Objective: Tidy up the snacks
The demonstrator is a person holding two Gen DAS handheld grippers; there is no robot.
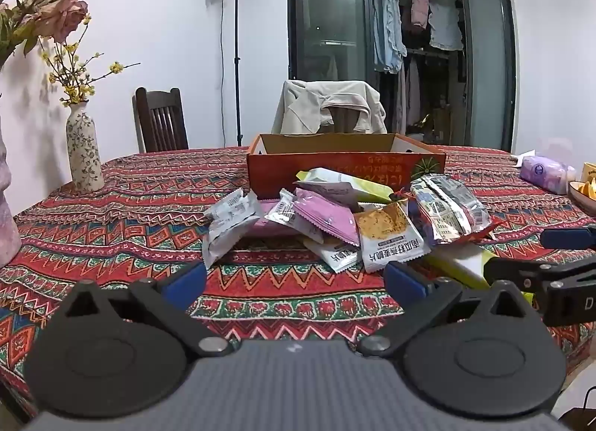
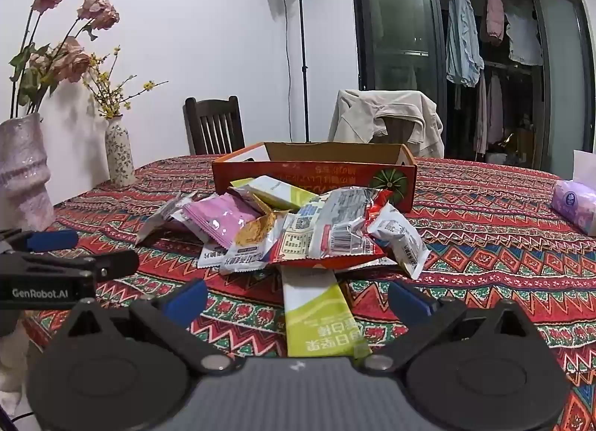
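Meanwhile, we hold the left gripper [image 1: 294, 278] and right gripper [image 2: 298, 298] spread apart (both empty) before crinkled foil snack packets [image 1: 327, 218] beside an orange cardboard box [image 1: 335, 164].

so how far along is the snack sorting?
Done: nothing visibly; the orange cardboard box looks empty as far as its interior shows. In hand: nothing, left gripper and right gripper both open. Left: the whole pile of snack packets plus the green-and-white bar on the tablecloth.
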